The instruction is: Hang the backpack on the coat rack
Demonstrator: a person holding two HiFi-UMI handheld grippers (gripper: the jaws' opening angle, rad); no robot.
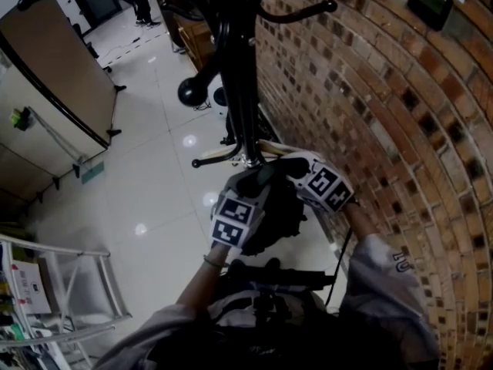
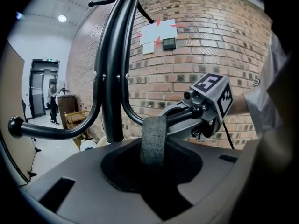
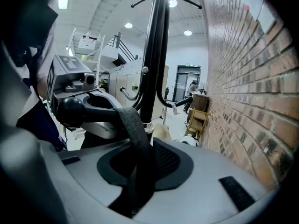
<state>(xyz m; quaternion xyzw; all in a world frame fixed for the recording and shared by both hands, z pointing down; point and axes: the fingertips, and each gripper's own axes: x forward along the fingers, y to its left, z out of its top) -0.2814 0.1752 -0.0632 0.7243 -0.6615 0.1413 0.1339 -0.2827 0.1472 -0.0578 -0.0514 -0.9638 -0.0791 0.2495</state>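
The black coat rack [image 1: 237, 68] stands beside the brick wall. The grey backpack [image 2: 140, 185] hangs close against its pole, and in the head view the backpack [image 1: 277, 214] shows dark under both grippers. Its top loop strap [image 3: 133, 139] lies over a ball-tipped hook arm [image 3: 72, 110] of the rack. The same strap [image 2: 154, 139] rises over that arm in the left gripper view. My left gripper [image 1: 245, 199] and right gripper [image 1: 304, 172] sit at the bag's top on either side of the strap. The bag hides both sets of jaws.
The brick wall [image 1: 385, 129] runs close on the right, with papers and a small device [image 2: 169, 43] fixed to it. A folding partition [image 1: 54, 75] stands at the left and a metal frame [image 1: 85, 284] at the lower left. A wooden chair [image 3: 196, 120] and a person [image 2: 53, 101] are farther off.
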